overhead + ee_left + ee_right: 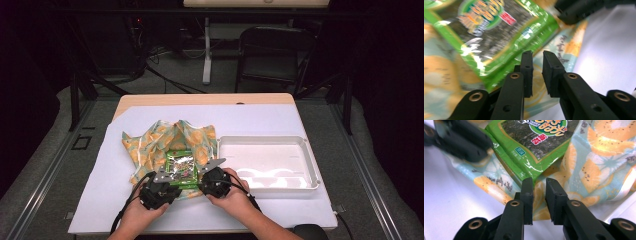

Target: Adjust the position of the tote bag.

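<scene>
Both tongs, left tongs [537, 56] and right tongs [539, 182], slightly apart and clamped on nothing, poised at near edge of green seaweed packet [181, 169] lying on orange-print cloth [150, 140] beside white tray [305, 150] on tabletop [210, 99]; glossy packet likely to slip, or cloth to get pinched along.

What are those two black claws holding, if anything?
Nothing, it seems. Both the left gripper and right gripper have a narrow gap between bare jaws, poised at the near edge of the green snack packet lying on the cloth.
</scene>
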`<state>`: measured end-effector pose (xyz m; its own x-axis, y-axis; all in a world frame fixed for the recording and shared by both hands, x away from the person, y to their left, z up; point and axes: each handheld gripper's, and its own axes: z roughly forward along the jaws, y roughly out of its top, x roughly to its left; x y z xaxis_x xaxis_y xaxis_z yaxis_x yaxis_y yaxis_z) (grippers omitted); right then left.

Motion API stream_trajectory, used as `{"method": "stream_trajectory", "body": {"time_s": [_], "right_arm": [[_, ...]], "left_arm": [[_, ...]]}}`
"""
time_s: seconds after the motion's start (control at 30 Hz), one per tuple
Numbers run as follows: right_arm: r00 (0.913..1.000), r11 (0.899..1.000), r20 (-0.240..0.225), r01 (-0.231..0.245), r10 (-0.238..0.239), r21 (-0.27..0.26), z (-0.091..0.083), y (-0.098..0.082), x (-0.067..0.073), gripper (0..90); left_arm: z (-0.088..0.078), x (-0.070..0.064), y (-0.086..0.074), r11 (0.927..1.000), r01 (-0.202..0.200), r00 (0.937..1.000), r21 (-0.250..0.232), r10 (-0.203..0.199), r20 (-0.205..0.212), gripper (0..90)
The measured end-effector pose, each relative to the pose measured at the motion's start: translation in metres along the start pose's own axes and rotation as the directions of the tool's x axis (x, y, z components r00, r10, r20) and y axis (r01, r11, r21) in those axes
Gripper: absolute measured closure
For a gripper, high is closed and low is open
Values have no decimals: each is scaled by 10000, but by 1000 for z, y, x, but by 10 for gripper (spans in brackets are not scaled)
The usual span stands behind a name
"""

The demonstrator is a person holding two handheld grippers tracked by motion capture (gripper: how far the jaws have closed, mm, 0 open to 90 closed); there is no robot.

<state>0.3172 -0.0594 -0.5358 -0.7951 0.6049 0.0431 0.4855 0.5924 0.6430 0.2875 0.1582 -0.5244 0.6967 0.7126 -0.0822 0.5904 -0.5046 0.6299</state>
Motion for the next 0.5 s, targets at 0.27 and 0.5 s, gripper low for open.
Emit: {"method": "stream_trajectory", "body": {"time_s": [0.27, 0.5], "right_arm": [[9999, 9999, 93, -138, 139, -66, -2, 1, -3, 762], [9996, 9996, 161, -212, 215, -186, -2, 1, -3, 758]], "left_arm": [[-21, 23, 17, 9968, 541, 9974, -587, -568, -445, 695], [-29, 40, 35, 9908, 910, 9916, -1000, -995, -832, 636]]}}
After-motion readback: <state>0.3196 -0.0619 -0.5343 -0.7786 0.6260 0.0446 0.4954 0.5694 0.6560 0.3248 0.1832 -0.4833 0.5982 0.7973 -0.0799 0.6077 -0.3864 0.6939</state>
